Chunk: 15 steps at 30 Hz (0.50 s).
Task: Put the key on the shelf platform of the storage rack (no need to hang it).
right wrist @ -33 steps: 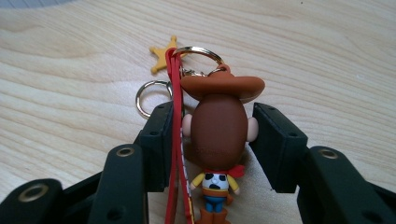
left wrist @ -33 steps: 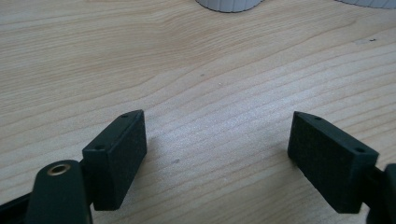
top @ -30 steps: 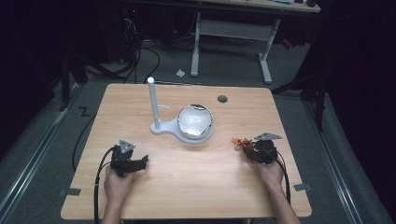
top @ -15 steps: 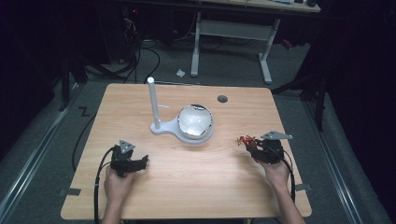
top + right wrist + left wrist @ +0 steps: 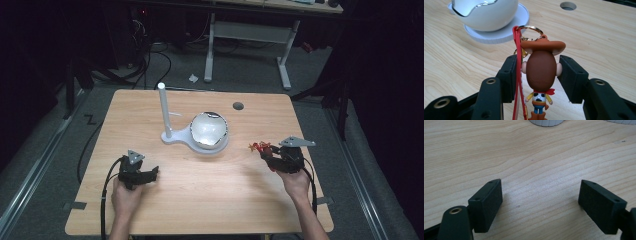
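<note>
Since a second ago the right gripper point(image 5: 266, 156) has drifted slightly outward toward the right edge of the tabletop point(image 5: 210, 200), carrying the cowboy keychain figure point(image 5: 258, 147) with it; the left gripper point(image 5: 145, 176) has stayed where it was, low over the bare wood at the near left.

In the right gripper view the cowboy keychain figure point(image 5: 541, 75) sits between the jaws, its brown head level with the two black pads, brown hat just past them, small yellow-shirted body trailing back toward the gripper body. The jaws stand close on either side of the head, the ears at or near the pads; whether they press it I cannot tell for sure. A red strap point(image 5: 518, 75) runs along the inner face of the left-hand jaw up to a gold key ring point(image 5: 530, 28) beyond the hat. The high view gives only a small red-orange blur ahead of those jaws.

The left gripper view shows its jaws wide apart with nothing but wood grain between them.

Beyond the right jaws stands one white egg-shaped bowl point(image 5: 485, 12) on a round white base point(image 5: 499, 32); in the high view the base point(image 5: 181, 138) also carries one upright white post point(image 5: 163, 107). One round hole point(image 5: 238, 106) sits in the tabletop farther off. Two grippers, one figure
</note>
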Available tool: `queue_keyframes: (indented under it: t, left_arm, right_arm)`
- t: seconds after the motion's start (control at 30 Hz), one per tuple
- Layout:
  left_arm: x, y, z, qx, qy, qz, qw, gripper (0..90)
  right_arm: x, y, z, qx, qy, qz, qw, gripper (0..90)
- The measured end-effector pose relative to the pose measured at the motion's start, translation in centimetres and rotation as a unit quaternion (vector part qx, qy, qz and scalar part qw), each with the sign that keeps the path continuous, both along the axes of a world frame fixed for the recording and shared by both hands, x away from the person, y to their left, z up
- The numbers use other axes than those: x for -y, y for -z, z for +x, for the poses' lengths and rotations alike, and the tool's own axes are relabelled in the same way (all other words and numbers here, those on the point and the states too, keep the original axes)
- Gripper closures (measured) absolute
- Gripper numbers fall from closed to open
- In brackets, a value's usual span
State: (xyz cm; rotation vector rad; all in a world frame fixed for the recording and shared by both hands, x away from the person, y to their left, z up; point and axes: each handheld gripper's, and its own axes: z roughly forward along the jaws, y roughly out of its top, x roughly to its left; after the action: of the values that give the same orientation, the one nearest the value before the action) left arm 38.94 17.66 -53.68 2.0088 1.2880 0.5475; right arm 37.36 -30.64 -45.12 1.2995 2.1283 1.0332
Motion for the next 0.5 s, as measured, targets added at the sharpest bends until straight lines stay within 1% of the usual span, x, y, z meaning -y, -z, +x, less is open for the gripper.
queue_keyframes:
  t: [0.07,0.1,0.17,0.33,0.4,0.5]
  left_arm:
    - [0.0,0.0,0.0,0.000,0.000,0.000,1.0000,19.8]
    - [0.0,0.0,0.0,0.000,0.000,0.000,1.0000,19.8]
    - [0.0,0.0,0.0,0.000,0.000,0.000,1.0000,19.8]
    - [0.0,0.0,0.0,0.000,0.000,0.000,1.0000,19.8]
    - [0.0,0.0,0.0,0.000,0.000,0.000,1.0000,19.8]
    - [0.0,0.0,0.0,0.000,0.000,0.000,1.0000,19.8]
  right_arm:
    - [-0.3,-0.3,0.1,0.002,-0.005,-0.001,1.0000,51.9]
    - [-0.5,-0.7,0.1,0.006,-0.011,0.002,0.9999,51.9]
    - [-0.7,-0.9,0.2,0.006,-0.014,0.006,0.9999,51.9]
    - [-1.3,-1.5,0.3,0.009,-0.024,0.002,0.9997,51.8]
    - [-1.5,-1.7,0.4,0.012,-0.029,0.006,0.9995,51.8]
    - [-1.9,-2.0,0.6,0.014,-0.037,0.006,0.9992,51.8]
